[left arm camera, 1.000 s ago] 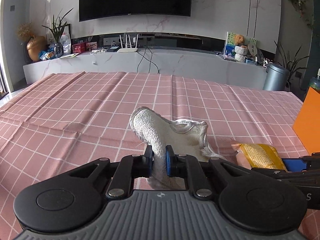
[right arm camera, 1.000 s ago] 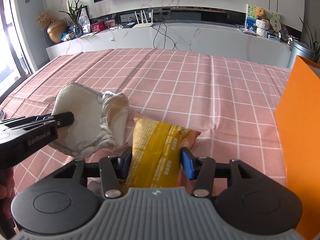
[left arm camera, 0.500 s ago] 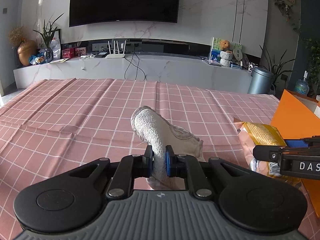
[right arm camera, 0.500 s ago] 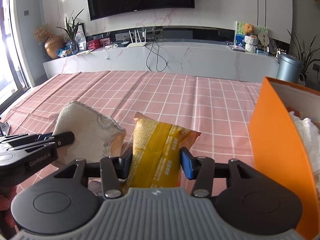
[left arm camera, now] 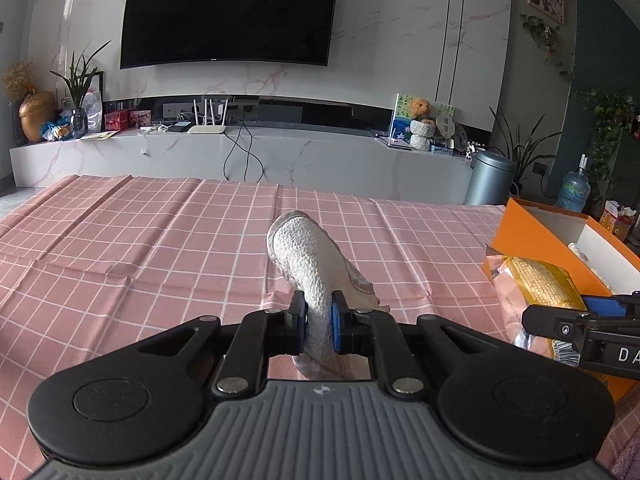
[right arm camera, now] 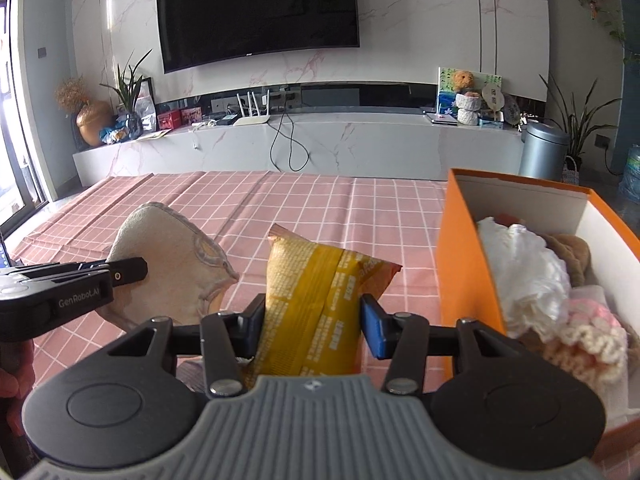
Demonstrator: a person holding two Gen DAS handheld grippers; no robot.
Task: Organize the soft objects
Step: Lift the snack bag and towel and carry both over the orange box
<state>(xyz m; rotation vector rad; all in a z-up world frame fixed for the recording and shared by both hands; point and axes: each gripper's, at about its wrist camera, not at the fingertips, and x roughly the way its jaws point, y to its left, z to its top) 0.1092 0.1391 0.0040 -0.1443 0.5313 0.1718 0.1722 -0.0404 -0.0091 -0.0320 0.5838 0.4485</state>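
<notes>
a table under a pink checked tablecloth point(left arm camera: 160, 248) fills the lower half of both views, its far edge running in front of a long marble tv shelf point(right arm camera: 304, 140) and a dark wall-mounted television point(left arm camera: 228, 12). at the table's right edge stands an orange box point(right arm camera: 460, 264) with a white inside, its top open; in it lie a white crumpled cloth point(right arm camera: 524, 264), a brown knitted piece point(right arm camera: 572, 252) toward the far end and a pink and cream crocheted piece point(right arm camera: 588, 340) at the near end. the left gripper point(left arm camera: 319, 322) is pressed tight on a white terry slipper point(left arm camera: 308, 256), pinching it near one end so that the rest sticks up and forward above the tablecloth, clear of the surface as far as can be seen; in the right wrist view the same slipper shows its cream inner side, left of the snack bag. the right gripper point(right arm camera: 312, 320) has its two blue pads against the sides of a yellow and orange snack bag point(right arm camera: 312, 304), holding it upright, just left of the box's near corner and close beside the box's long orange wall; whether the bag touches that wall cannot be told. past the table's far right corner stand a grey bin point(left arm camera: 492, 178) and a water bottle point(left arm camera: 574, 192) on the floor.
</notes>
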